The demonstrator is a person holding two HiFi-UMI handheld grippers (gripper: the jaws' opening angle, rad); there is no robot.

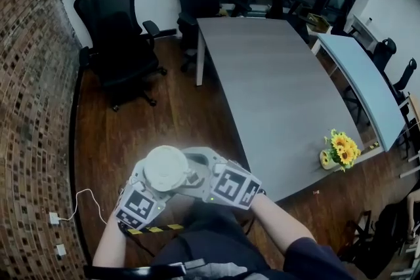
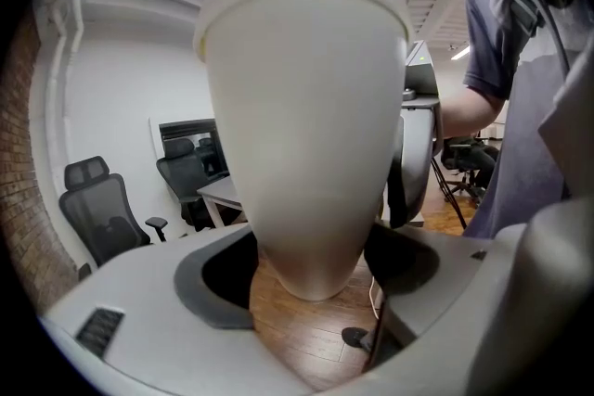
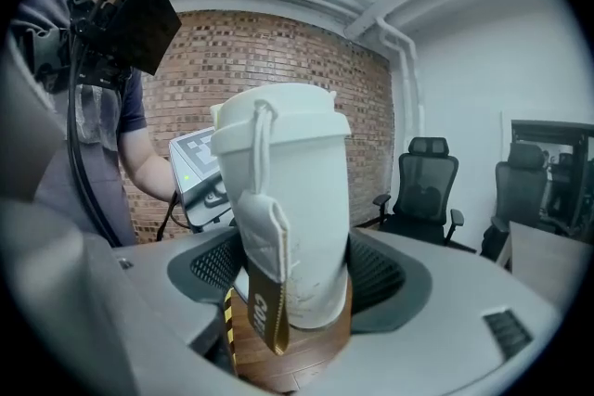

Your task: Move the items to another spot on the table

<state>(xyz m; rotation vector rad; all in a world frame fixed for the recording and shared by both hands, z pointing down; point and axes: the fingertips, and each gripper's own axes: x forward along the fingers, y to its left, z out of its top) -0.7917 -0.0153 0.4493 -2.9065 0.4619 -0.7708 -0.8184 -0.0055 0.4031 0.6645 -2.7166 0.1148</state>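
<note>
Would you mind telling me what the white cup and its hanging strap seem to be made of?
The white cup looks like matte plastic, possibly coated paper: smooth wall, faint scuffs, a separate lid. Its strap seems fabric or soft leatherette: it hangs limp, white above, brown at the tip.

The lid [image 1: 165, 167] hides the cup [image 2: 306, 125] below (head view).

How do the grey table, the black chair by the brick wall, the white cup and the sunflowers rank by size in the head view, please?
Grey table
Black chair
White cup and sunflowers look alike; cup is nearer.
</note>
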